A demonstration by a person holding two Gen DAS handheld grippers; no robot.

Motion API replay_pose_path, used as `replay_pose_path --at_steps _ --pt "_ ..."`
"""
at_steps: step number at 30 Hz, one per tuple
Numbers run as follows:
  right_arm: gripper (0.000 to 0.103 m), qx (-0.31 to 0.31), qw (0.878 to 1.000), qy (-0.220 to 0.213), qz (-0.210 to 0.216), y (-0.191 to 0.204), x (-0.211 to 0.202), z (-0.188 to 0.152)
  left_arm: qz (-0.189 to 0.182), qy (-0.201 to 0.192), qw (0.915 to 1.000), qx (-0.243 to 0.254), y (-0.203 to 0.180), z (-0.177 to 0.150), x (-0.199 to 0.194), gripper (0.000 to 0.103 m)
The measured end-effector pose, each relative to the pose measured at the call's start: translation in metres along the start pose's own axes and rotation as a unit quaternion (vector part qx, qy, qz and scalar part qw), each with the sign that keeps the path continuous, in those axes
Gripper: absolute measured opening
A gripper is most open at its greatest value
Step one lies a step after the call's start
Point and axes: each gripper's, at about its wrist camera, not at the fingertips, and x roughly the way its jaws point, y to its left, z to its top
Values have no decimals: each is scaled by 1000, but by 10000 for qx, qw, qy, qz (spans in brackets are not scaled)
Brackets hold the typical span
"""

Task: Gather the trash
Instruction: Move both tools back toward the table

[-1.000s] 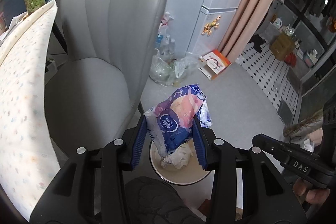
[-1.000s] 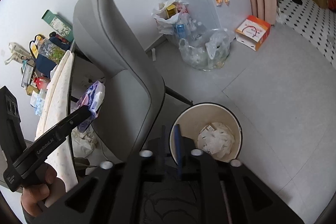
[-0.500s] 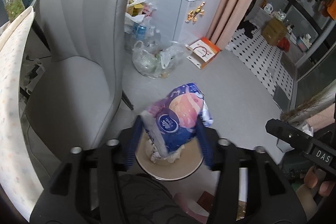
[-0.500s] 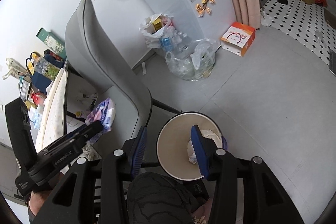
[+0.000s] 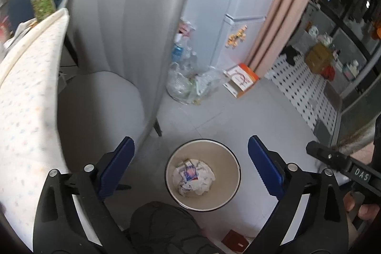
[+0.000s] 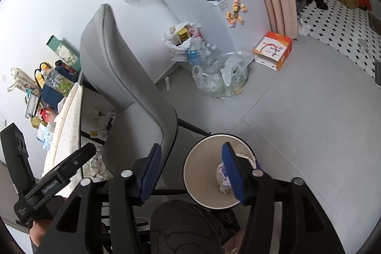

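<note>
Beside the grey chair (image 5: 114, 44), on the floor: one cream bin (image 5: 203, 174), upright, holding crumpled white tissue and a blue-and-pink wrapper (image 5: 189, 174) at the bottom. Left gripper (image 5: 190, 168) poised directly above the bin mouth, jaws spread wide and empty, likely so a dropped item falls inside; right gripper (image 6: 194, 174) alongside, jaws likewise apart, holding nothing, near the bin rim

The bin (image 5: 234, 173) is seen as cream inside with a dark rim, holding white crumpled paper (image 5: 202, 182) and a blue and pink wrapper (image 5: 190, 172). The chair (image 5: 123, 23) is upholstered in plain grey. The tabletop (image 5: 26, 87) is covered in cream cloth dotted with pastel spots. Blue pads are fitted to the black left tongs (image 5: 190, 164) and right tongs (image 6: 193, 173). The box (image 6: 273, 50) is coloured orange and white.
</note>
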Motion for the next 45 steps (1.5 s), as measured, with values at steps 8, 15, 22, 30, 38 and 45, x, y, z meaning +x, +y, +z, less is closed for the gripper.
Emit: replay_pose_path --at_steps 8,15,22,30,38,45 --pt "77 -544 9983 -72 192 66 5 -4 356 -501 9967 -538 63 2 -55 96" --pt "82 -1173 9921 53 443 134 12 -21 660 -965 9868 -1118 133 -12 -105 96" --pt "82 -1630 9842 197 659 192 18 -39 938 -1207 9761 -1545 191 -32 -143 96" --pt "82 -2036 9753 343 782 249 31 -59 1265 -1249 9609 -2124 261 -57 -166 96" --pt "88 -2404 9646 512 958 300 48 -80 1556 -1197 9468 -2549 313 -83 -176 96" --pt "95 -2559 9586 549 1120 329 55 -92 1805 -1035 9384 -2759 341 -91 -164 96"
